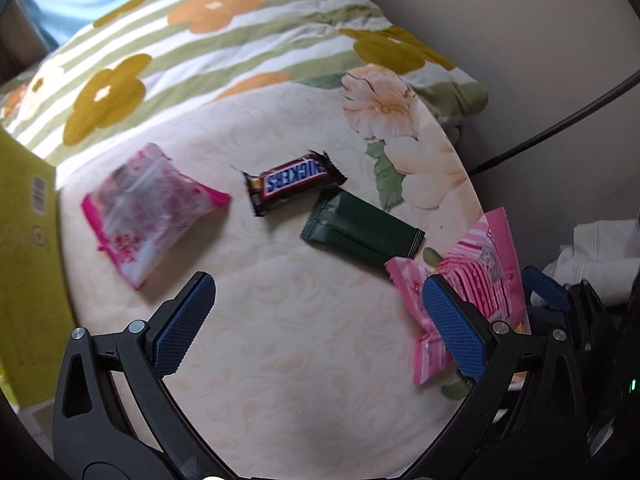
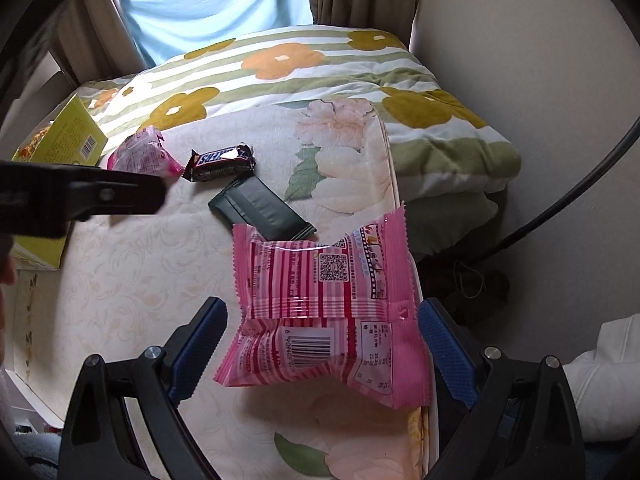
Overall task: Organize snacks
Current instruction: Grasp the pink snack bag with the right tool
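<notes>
Pink snack pack between spread right fingers.

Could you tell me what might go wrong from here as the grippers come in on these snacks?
The pink striped packet lies near the mattress edge; a clumsy close by the open right gripper might nudge it off toward the floor. It also overlaps the dark green packet, so lifting could drag that along. The left gripper, also open, is close beside the right one, so the two could collide.
</notes>
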Demonstrator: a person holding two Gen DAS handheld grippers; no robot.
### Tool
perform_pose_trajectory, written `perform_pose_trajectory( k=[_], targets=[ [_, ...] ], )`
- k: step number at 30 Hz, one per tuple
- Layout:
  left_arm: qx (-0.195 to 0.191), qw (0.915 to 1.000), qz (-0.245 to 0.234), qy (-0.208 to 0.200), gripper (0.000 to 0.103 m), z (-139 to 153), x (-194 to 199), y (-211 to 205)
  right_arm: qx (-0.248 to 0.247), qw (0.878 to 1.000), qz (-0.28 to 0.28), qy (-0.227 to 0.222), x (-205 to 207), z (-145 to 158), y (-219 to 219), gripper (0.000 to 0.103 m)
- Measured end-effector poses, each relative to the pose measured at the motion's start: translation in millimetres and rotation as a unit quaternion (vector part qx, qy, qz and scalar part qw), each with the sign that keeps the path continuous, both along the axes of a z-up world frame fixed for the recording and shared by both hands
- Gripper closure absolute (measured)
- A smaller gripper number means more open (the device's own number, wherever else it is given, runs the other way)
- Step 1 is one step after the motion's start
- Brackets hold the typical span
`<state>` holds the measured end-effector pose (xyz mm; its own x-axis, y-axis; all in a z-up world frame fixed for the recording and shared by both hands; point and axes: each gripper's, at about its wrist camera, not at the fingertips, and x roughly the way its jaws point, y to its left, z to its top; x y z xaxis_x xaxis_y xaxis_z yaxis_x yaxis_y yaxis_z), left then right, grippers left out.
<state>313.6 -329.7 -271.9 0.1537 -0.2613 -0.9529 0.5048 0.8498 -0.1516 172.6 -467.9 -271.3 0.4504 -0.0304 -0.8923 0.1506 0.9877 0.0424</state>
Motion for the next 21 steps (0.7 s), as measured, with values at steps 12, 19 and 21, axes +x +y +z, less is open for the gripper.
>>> perform_pose_trajectory(
  k=[12,19,21],
  targets=[
    [0.011,0.9987,0.018,0.046,0.0,-42.0,16.2,-42.4,-0.022,1.0,0.014,0.005,9.5,-12.7,9.3,0.008],
    [0.011,0.998,0.027,0.055,0.0,-46.8,20.1,-37.3,-0.045,0.999,0.03,-0.001,14.1,-21.5,16.1,0.0],
    [0.009,0.9979,0.03,0.057,0.0,-46.5,22.0,-34.7,-0.02,0.999,0.033,0.01,17.5,-28.6,13.1,0.0]
  ],
)
